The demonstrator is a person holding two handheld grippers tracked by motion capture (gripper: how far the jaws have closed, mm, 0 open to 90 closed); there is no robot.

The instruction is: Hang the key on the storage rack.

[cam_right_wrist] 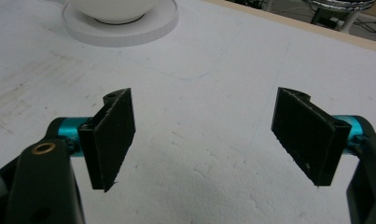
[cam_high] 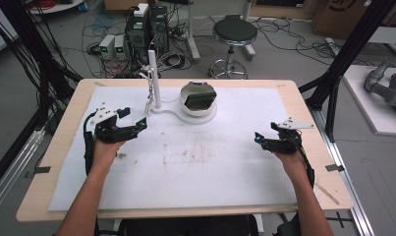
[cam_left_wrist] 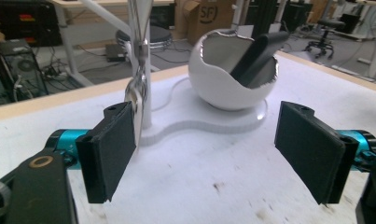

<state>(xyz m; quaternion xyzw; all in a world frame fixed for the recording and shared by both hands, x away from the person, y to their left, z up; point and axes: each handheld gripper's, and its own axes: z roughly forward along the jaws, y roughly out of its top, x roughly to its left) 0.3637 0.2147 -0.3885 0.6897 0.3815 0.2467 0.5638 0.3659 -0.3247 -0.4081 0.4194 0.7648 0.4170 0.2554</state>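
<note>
High view first: the left gripper (cam_high: 136, 123) sits at the table's left, jaws spread with nothing between them, near a white stand (cam_high: 173, 109) whose upright post (cam_high: 153, 78) carries a hanging set of keys (cam_high: 147, 101) — apparently hung there to be easy to reach. Beside the post, on the same base, a white bowl (cam_high: 198, 98) props a dark flat item. The right gripper (cam_high: 264, 140) rests well apart at the right, jaws also spread and empty, seemingly waiting. Left gripper view: the keys (cam_left_wrist: 138, 100) dangle just beyond the left pad (cam_left_wrist: 112, 151), untouched, and the bowl (cam_left_wrist: 232, 70) stands farther back. Right gripper view: open pads (cam_right_wrist: 112, 135) frame bare white table covering (cam_right_wrist: 209, 121) — scuffed and stained — with the stand's round base (cam_right_wrist: 125, 23) ahead. Cables, computers and a stool crowd the floor behind.
</note>
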